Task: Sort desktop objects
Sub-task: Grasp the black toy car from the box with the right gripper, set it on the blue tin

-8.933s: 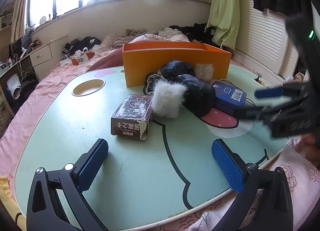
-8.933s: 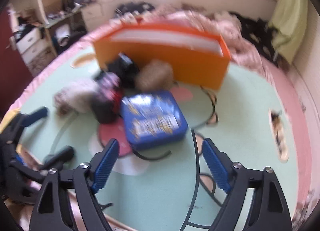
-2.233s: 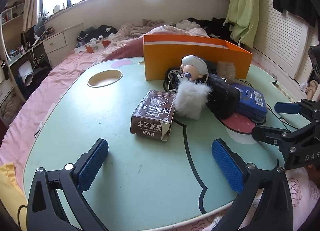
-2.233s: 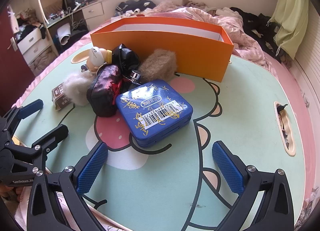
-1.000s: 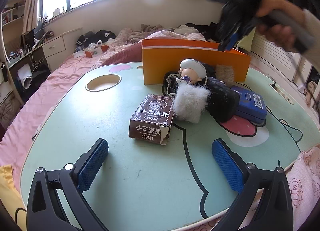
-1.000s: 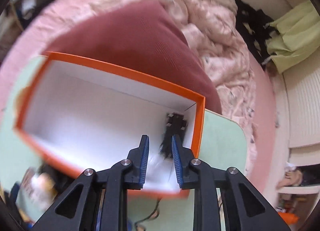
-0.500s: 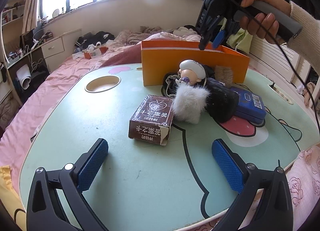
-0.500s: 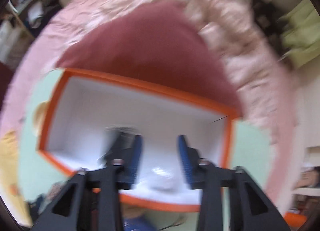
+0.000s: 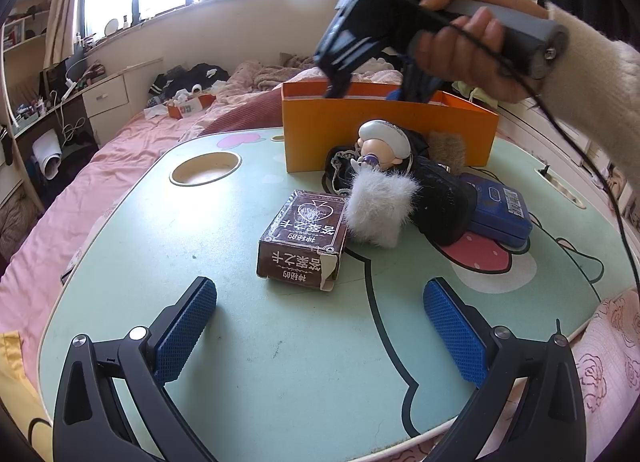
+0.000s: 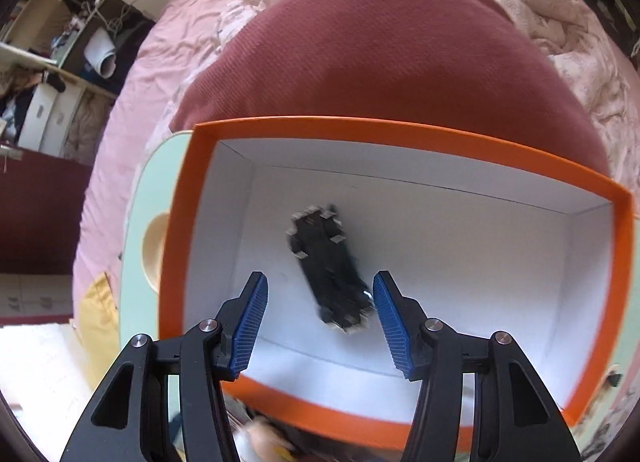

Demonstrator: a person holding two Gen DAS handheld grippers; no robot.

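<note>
My right gripper [image 10: 318, 312] is open and points down into the orange box [image 10: 384, 128]. A black clip-like object [image 10: 328, 266] is blurred inside the box between and beyond the fingers, not gripped. In the left wrist view the right gripper [image 9: 368, 92] dips into the orange box [image 9: 384, 130]. My left gripper [image 9: 320, 326] is open and empty above the table's near edge. In front of it lie a brown card box [image 9: 304, 240], a white fur piece [image 9: 378, 210], a doll [image 9: 384, 142], a black pouch [image 9: 440, 202] and a blue tin [image 9: 500, 212].
The green cartoon table [image 9: 280, 362] has a round cup hole [image 9: 206, 168] at the far left and a slot [image 9: 560, 186] at the right. A brown fur ball [image 9: 446, 148] sits against the box. A maroon pillow [image 10: 380, 42] and pink bedding lie behind.
My right gripper lifted a black object from the pile, carried it over the orange box, opened and let it go into the box. My left gripper stayed put.
</note>
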